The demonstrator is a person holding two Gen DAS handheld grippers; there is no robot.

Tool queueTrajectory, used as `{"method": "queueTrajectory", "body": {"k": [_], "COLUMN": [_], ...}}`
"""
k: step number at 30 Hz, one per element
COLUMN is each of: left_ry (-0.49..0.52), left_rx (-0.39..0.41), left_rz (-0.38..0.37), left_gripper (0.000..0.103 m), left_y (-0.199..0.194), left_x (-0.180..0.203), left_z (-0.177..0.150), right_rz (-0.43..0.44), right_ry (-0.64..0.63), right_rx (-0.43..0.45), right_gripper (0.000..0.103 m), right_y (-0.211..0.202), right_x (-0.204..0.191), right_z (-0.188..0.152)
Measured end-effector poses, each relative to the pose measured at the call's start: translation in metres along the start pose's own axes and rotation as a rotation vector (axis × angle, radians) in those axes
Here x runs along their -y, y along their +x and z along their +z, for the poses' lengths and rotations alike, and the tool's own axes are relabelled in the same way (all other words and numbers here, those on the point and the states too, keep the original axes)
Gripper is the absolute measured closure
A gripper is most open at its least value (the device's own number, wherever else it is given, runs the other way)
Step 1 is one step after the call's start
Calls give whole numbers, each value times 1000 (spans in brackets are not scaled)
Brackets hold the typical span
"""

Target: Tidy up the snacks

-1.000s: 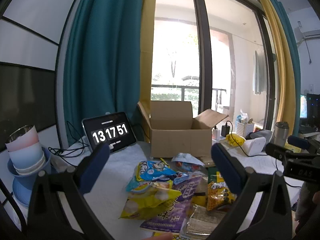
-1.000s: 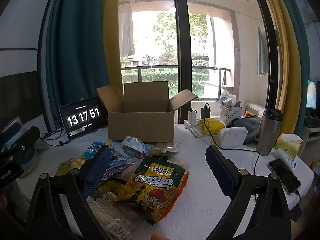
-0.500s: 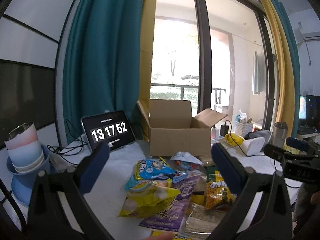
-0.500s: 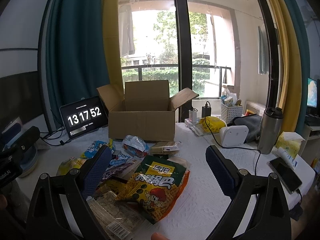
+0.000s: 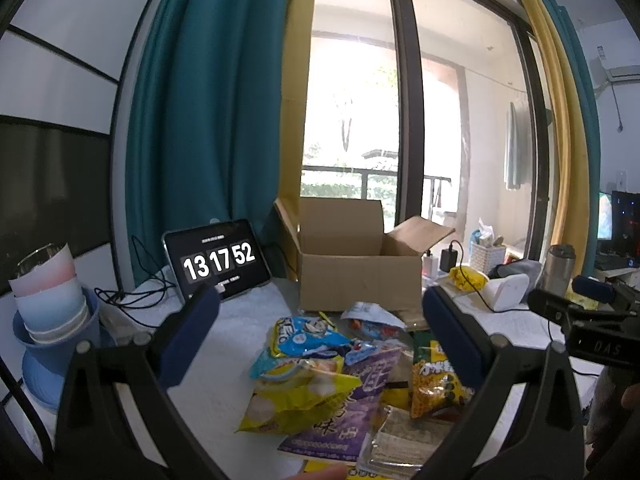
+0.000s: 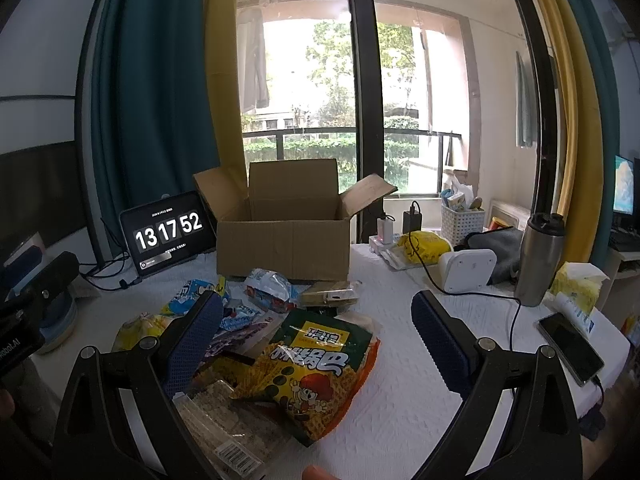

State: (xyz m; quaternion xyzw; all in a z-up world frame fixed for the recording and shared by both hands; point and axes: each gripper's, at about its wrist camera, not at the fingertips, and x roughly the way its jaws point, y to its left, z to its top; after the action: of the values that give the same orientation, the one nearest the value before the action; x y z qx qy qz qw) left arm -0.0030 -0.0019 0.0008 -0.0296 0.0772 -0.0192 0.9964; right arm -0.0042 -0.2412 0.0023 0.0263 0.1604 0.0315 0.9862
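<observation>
Cardboard box (image 5: 356,264) stands open toward the bench's (image 6: 404,384) far edge, the snack pile (image 5: 340,364) heaped just in front of it. Both the left gripper (image 5: 320,344) and right gripper (image 6: 316,340) hover over the pile, jaws wide and empty. Only the right wrist view shows a phone (image 6: 570,346) near the right edge; only the left shows stacked cups (image 5: 48,292) at the left edge.

A lived-in room of a home: tall balcony window (image 6: 360,92) hung with teal and yellow curtains (image 5: 200,120), air conditioner (image 5: 618,72) high on the wall, table (image 6: 400,380) cluttered with snack bags (image 6: 316,372), cardboard box (image 6: 284,240), phone (image 6: 570,348), flask (image 6: 540,260)
</observation>
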Motion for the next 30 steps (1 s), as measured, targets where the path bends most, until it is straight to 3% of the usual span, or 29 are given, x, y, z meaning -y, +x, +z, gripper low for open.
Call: {"method": "queueTrajectory", "body": {"k": [10,22,30], "left_ry": [-1,-34,-90], "left_rx": [-31,-263,-350], "left_rz": [8,71,-2], "left_gripper": [1,1,1], "left_y": [5,54,88], "left_x": [-3,-28,-35], "left_z": [-10,-57,-68], "right_rz": [2,-4,9], "right_ry": [0,13,105], "right_rx": [-13,-158,-280], "right_gripper": [6,6,6], "right_y": [2,43,80], "right_x": [0,10,31], "right_z": [-3,-36,-67]}}
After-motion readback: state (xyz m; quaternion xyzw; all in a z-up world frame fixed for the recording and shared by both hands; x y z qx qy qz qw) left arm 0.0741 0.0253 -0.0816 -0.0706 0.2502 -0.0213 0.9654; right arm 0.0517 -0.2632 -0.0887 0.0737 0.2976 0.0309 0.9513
